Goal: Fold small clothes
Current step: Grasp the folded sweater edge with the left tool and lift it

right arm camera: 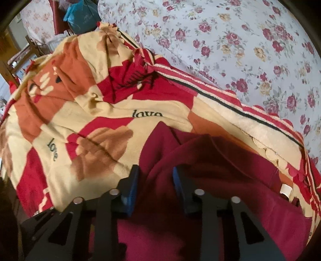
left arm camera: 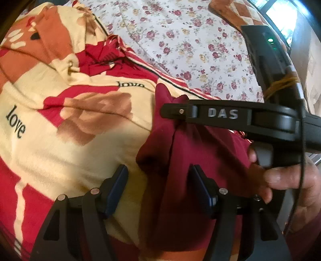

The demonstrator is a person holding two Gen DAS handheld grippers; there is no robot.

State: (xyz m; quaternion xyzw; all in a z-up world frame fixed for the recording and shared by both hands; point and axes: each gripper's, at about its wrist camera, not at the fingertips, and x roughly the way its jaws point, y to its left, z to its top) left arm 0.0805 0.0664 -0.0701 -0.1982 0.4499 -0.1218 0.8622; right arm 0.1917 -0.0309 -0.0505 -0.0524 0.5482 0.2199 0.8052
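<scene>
Right gripper [right arm camera: 154, 180]: clenching on a raised fold of dark maroon knit garment [right arm camera: 200, 170], lying on patterned red-and-cream "love" blanket [right arm camera: 80, 120]. Risk: thin bite slipping. Left gripper [left arm camera: 158, 184]: spread, straddling cloth, gripping nothing; blanket possibly snagging.

One maroon garment [right arm camera: 200, 180] lay on one patterned blanket [right arm camera: 100, 104], which bore the word "love" in two places. One floral sheet [right arm camera: 240, 50] was beneath, and one blue bag [right arm camera: 80, 16] sat far off. Two grippers, the left gripper [left arm camera: 158, 188] and the right gripper [right arm camera: 155, 184], and one hand [left arm camera: 291, 180] showed.
</scene>
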